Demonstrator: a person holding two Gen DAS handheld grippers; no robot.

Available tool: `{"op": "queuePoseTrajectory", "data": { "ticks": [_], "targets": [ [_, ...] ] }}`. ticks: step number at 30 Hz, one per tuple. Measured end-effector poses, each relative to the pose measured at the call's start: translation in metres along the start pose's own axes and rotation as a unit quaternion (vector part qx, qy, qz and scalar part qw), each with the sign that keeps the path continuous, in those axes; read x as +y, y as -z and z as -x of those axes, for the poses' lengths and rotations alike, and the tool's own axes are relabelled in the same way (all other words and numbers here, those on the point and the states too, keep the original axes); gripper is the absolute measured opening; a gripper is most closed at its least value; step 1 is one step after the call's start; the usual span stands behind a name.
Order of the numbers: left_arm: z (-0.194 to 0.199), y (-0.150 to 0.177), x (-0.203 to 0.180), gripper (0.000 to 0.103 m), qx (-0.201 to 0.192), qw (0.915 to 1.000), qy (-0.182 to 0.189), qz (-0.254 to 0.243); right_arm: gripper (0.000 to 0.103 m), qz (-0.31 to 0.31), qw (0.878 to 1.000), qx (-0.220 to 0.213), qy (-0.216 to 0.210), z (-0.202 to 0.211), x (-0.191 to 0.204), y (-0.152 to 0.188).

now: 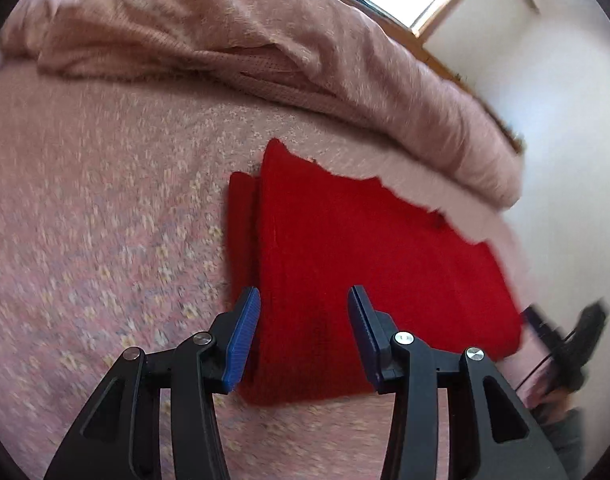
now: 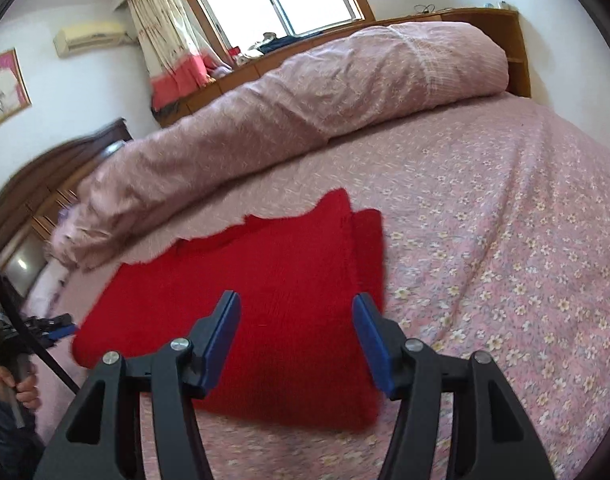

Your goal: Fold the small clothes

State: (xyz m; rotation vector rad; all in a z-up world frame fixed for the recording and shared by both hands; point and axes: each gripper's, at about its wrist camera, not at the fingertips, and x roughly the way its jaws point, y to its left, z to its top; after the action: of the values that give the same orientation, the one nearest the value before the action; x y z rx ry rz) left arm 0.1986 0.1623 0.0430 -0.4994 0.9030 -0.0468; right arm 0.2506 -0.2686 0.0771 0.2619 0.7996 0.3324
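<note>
Where it lies flat on the flowered bed (image 2: pixel 505 240), red knit garment (image 2: pixel 265 280) folded into a rectangle, ragged far edge, left hand-held gripper (image 1: pixel 303 320) jaws apart, right hand-held gripper (image 2: pixel 297 328) jaws apart, both empty.

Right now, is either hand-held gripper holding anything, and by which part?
Nothing is held. The left hand-held gripper and the right hand-held gripper are both open above the folded red garment, which lies flat on the bed.

My left gripper (image 1: pixel 303 304) and right gripper (image 2: pixel 296 310): black linkage arms, silver screws, ribbed blue pads (image 1: pixel 243 340).
</note>
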Motion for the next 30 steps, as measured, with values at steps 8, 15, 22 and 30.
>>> {"op": "queuePoseTrajectory", "data": {
  "ticks": [8, 15, 22, 30],
  "targets": [
    [-0.02, 0.003, -0.007, 0.04, 0.022, 0.9966, -0.067, -0.043, 0.048, -0.026, 0.999, 0.019, 0.018, -0.02, -0.012, -0.001],
    [-0.023, 0.007, 0.003, 0.016, 0.021, 0.9984, -0.05, -0.011, 0.017, -0.011, 0.998, 0.038, 0.038, -0.03, -0.009, 0.0],
    [-0.019, 0.006, 0.003, 0.005, 0.012, 0.9992, -0.036, -0.009, 0.013, 0.007, 0.998, 0.033, 0.047, -0.032, -0.007, -0.001],
    [-0.017, -0.004, 0.002, 0.003, -0.011, 0.9992, -0.035, -0.014, 0.011, 0.004, 0.999, -0.016, 0.051, -0.029, -0.006, -0.01]
  ]
}}
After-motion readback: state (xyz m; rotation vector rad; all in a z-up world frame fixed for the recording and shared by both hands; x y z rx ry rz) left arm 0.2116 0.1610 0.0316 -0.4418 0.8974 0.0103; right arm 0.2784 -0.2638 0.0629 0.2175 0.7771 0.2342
